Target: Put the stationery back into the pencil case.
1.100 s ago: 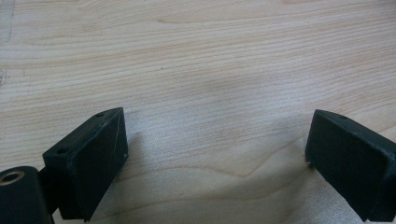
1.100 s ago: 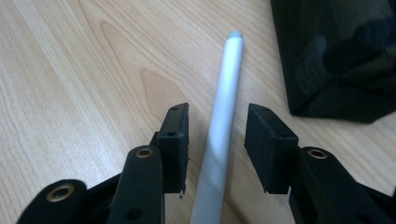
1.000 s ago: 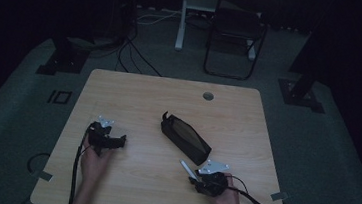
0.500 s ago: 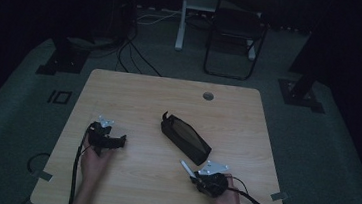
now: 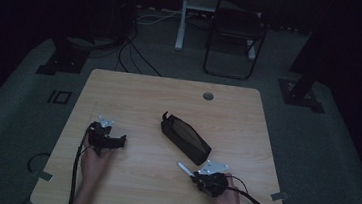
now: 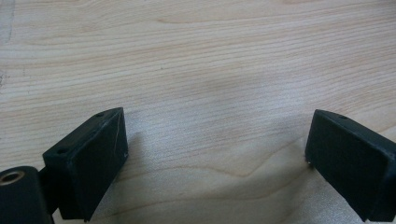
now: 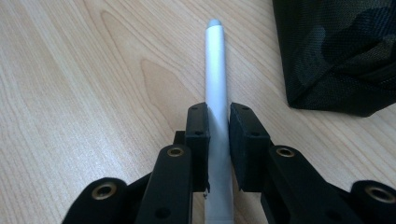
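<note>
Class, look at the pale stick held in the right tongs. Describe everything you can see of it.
The stick is slim, round and pale grey-white, smooth and matte, perhaps plastic or metal, with a rounded, slightly darker tip. The right tongs are shut on it partway along, so its tip juts out past the jaws, low over the wooden table. The black fabric pouch lies just beside it, apart. In the high view it points left and away from the person.

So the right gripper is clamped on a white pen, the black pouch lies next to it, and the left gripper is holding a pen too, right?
Not quite. In the left gripper view the left gripper is open over bare table, holding nothing. The rest stands: the right gripper is shut on the white pen, with the black pouch beside it.
</note>
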A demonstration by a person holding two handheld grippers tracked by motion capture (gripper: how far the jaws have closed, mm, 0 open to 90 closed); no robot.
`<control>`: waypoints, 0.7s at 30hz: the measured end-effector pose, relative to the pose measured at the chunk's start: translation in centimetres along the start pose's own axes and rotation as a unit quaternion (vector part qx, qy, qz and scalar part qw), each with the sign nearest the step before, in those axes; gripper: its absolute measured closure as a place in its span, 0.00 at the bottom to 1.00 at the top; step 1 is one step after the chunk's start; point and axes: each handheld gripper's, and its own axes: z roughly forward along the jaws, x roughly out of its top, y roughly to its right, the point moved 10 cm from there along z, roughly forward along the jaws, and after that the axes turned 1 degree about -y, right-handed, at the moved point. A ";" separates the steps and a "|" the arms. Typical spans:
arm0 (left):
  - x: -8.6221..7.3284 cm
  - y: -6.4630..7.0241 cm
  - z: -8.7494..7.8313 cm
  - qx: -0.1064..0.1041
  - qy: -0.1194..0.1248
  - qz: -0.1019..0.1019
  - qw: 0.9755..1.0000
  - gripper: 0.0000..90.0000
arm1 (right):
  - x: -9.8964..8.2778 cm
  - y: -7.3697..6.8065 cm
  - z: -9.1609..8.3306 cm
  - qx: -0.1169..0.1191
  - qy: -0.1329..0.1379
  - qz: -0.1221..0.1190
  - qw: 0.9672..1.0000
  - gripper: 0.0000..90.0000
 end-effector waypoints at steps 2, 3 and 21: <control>0.0 0.0 0.0 0.000 0.000 0.000 1.000 0.07 | 0.0 0.0 0.0 -0.003 0.000 -0.002 1.000 0.87; 0.0 0.0 0.0 0.000 0.000 0.000 1.000 0.07 | 0.0 0.0 0.0 -0.004 0.000 -0.002 1.000 0.87; 0.0 0.0 0.0 0.000 0.000 0.000 1.000 0.07 | 0.8 0.0 -1.0 0.002 0.017 0.003 1.000 0.87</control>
